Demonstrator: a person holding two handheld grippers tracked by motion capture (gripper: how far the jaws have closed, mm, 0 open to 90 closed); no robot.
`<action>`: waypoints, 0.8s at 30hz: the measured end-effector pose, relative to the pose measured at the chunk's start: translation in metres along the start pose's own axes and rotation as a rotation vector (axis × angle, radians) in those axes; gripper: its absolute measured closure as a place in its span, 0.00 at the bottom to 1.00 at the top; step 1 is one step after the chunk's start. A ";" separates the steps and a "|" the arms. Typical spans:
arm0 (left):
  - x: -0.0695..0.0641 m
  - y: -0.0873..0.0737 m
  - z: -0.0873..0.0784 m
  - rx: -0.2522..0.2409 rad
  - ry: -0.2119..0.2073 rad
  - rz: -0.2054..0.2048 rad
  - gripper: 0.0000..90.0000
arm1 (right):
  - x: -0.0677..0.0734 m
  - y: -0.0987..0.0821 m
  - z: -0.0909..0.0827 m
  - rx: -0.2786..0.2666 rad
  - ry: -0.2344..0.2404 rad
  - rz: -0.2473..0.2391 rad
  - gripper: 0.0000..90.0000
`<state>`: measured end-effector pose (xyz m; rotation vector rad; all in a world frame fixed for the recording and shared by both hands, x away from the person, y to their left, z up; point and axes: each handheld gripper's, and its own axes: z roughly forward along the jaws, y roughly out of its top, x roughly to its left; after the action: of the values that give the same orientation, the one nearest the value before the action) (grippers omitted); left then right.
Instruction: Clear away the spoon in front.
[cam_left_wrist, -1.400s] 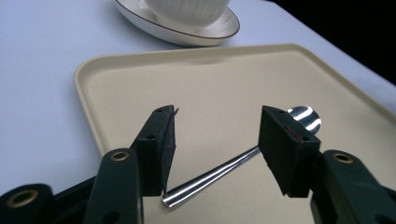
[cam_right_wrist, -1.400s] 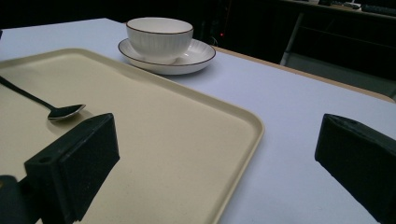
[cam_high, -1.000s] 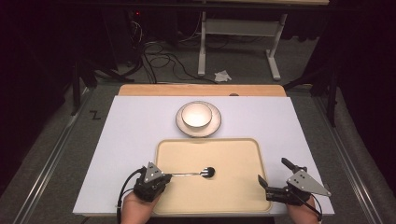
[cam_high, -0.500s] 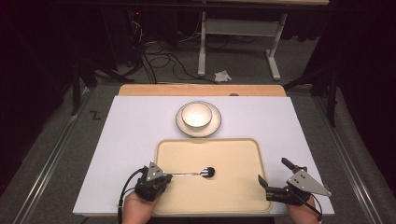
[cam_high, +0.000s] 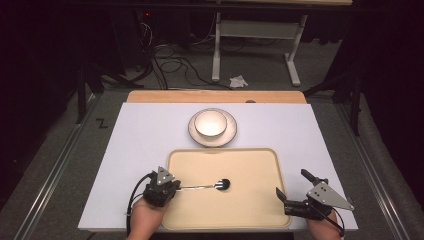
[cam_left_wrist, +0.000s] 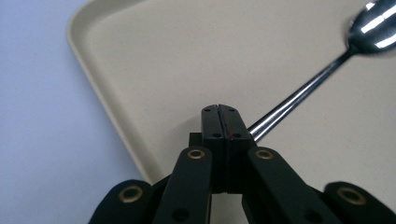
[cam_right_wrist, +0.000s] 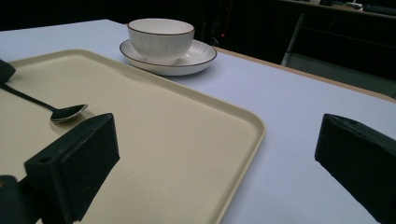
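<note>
L gripper (cam_high: 176, 188) at tray (cam_high: 250, 210) left edge, low, pointing right; jaws pinched on spoon (cam_high: 207, 186) handle end. Spoon lies across tray, bowl end mid-tray. R gripper (cam_high: 292, 189) at tray's near-right corner, jaws spread wide, straddling rim, nothing held. Bowl (cam_high: 210, 123) on saucer (cam_high: 229, 132) beyond tray.

— What's pinched between the left gripper's (cam_left_wrist: 218, 112) matt black plastic jaws?
— A spoon (cam_left_wrist: 322, 74) of polished metal, mirror-bright at the bowel end beyond them.
— And under it?
— A cream tray (cam_left_wrist: 154, 60), smooth and matt, plastic by its look. Past the right gripper's (cam_right_wrist: 217, 154) rough-faced jaws sits a glossy white ceramic bowl (cam_right_wrist: 161, 39).
</note>
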<state>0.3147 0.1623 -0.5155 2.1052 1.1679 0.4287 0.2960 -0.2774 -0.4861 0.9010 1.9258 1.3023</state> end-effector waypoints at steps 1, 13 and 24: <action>-0.004 -0.001 -0.002 0.008 -0.007 0.013 1.00 | 0.000 0.000 0.000 0.000 0.002 0.006 0.01; -0.044 0.008 -0.002 -0.015 -0.127 0.094 1.00 | 0.000 0.001 -0.001 -0.010 0.004 -0.002 0.01; -0.077 0.047 0.046 0.001 -0.169 0.129 1.00 | -0.002 0.000 -0.002 -0.008 -0.002 0.012 0.00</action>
<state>0.3282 0.0619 -0.5124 2.1787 0.9406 0.3020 0.2956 -0.2801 -0.4853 0.9102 1.9156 1.3148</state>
